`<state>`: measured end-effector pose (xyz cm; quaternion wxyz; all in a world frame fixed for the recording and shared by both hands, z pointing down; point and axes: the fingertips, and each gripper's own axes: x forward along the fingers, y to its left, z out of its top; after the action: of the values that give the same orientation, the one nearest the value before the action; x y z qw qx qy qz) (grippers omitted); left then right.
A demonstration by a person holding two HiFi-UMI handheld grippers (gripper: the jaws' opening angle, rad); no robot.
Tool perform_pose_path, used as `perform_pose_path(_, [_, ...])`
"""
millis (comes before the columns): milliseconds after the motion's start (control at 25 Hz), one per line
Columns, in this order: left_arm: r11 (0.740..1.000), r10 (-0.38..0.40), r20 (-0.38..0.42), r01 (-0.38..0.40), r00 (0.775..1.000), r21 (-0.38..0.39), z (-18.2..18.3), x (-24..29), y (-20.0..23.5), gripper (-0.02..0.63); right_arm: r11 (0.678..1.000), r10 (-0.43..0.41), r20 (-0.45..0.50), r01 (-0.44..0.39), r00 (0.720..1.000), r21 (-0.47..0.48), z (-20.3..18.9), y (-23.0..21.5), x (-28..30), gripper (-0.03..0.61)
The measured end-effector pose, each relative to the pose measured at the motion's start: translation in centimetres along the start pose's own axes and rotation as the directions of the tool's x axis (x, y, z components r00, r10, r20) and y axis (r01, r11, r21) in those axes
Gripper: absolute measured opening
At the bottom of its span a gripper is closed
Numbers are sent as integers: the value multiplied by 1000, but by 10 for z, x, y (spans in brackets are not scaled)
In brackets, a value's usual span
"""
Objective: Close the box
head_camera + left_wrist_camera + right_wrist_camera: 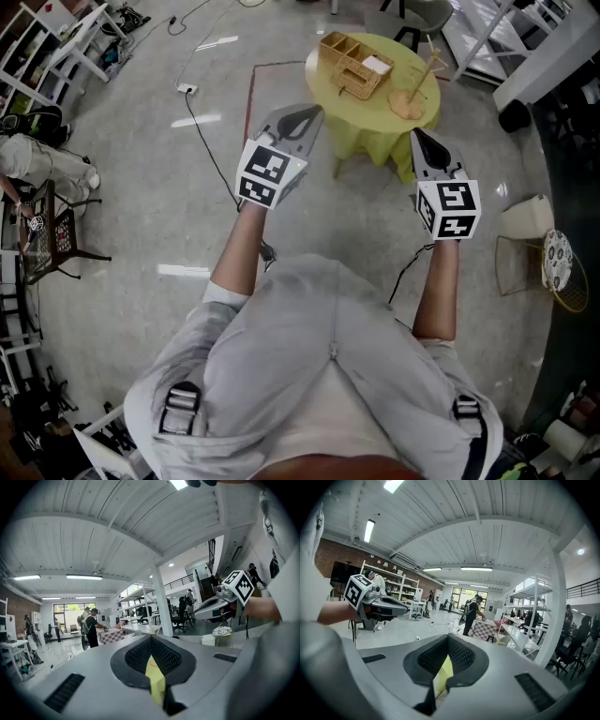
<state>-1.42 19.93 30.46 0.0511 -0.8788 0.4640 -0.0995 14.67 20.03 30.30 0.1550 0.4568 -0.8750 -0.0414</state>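
Note:
An open woven box [354,64] with compartments stands on a round table [375,127] covered in yellow-green cloth, far ahead of me. Beside it lies a small round wooden piece [408,103] with an upright stick. My left gripper [307,114] is held up in the air short of the table, jaws shut and holding nothing. The right gripper [419,136] hovers near the table's right front, also shut and empty. In the left gripper view the closed jaws [151,641] point across the room. The right gripper view shows its jaws [447,639] closed too.
A cable and power strip [187,89] lie on the floor to the left. A dark chair [56,239] and white shelving [56,37] are at far left. At right stand a white bin [525,217] and a wire stool [562,267]. People [471,613] work at distant tables.

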Motion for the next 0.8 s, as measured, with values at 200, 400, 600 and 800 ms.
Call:
perform_pose_path(200, [1000,10,-16,-10,1000,-1,-4,8,-13,28,1000,-6,3,6,1000,-6,-8,-11,-7,23])
perform_pose_path(400, [1000,21,-44,-21,999,-14,-10,17,-27,28,1000,2,-4,-2,1000,-13,-17,-23,-14,23])
perform_pose_path(600, [999,44,-67,-46,997,-16,-15,23,-39,28,1000,18,-5,-18,1000,-11,-30,-31,-19,23])
perform_pose_path(800, [999,46,-81,-47,996,-8,-19,33,-45,28,1000,24,0,-24,1000,2,-40,-38,-18,23])
